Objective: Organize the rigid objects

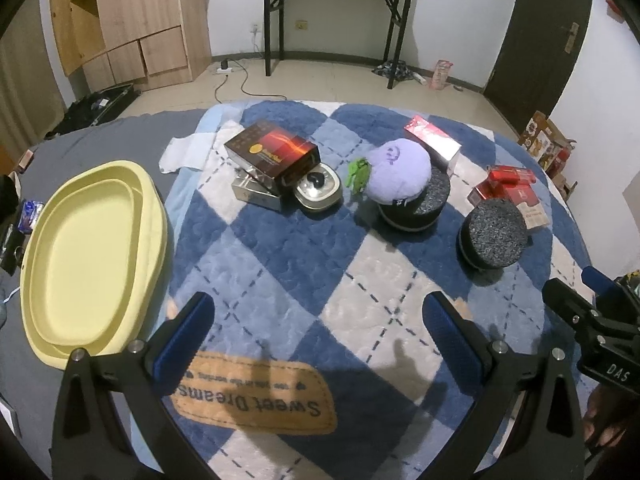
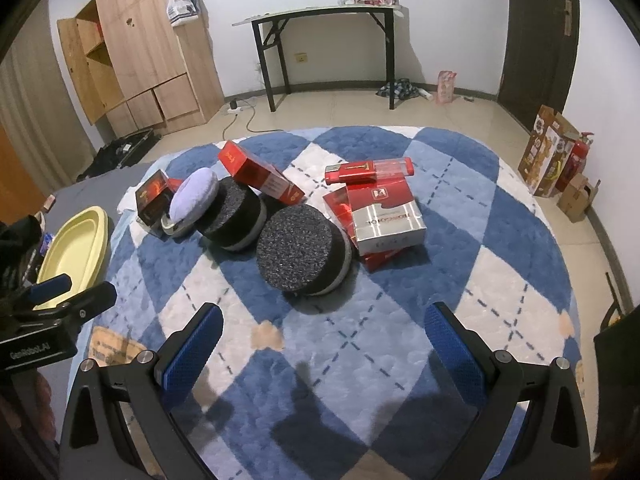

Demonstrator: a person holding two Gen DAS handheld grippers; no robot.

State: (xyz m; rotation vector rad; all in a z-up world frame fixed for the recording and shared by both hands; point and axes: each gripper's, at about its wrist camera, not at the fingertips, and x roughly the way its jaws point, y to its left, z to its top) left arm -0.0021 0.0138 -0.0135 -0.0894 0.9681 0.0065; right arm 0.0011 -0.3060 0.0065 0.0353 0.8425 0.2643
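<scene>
Both grippers hover open and empty over a blue-and-white checked blanket (image 1: 288,264). My left gripper (image 1: 320,320) faces a dark orange box (image 1: 272,152) lying on a metal tin (image 1: 320,192), a purple plush (image 1: 400,168) on a black foam disc (image 1: 424,208), and a second black disc (image 1: 494,232). A yellow oval tray (image 1: 92,248) lies at the left. My right gripper (image 2: 324,332) is just short of the near black disc (image 2: 300,252). Red cigarette boxes (image 2: 384,216) lie to its right, with the tray (image 2: 76,252) at far left.
A long red box (image 2: 260,172) leans on the far disc (image 2: 232,212). A red-capped case (image 2: 368,170) tops the red boxes. Beyond the blanket are floor, a wooden cabinet (image 2: 140,52), a black folding table (image 2: 320,20) and a dark door (image 2: 540,40).
</scene>
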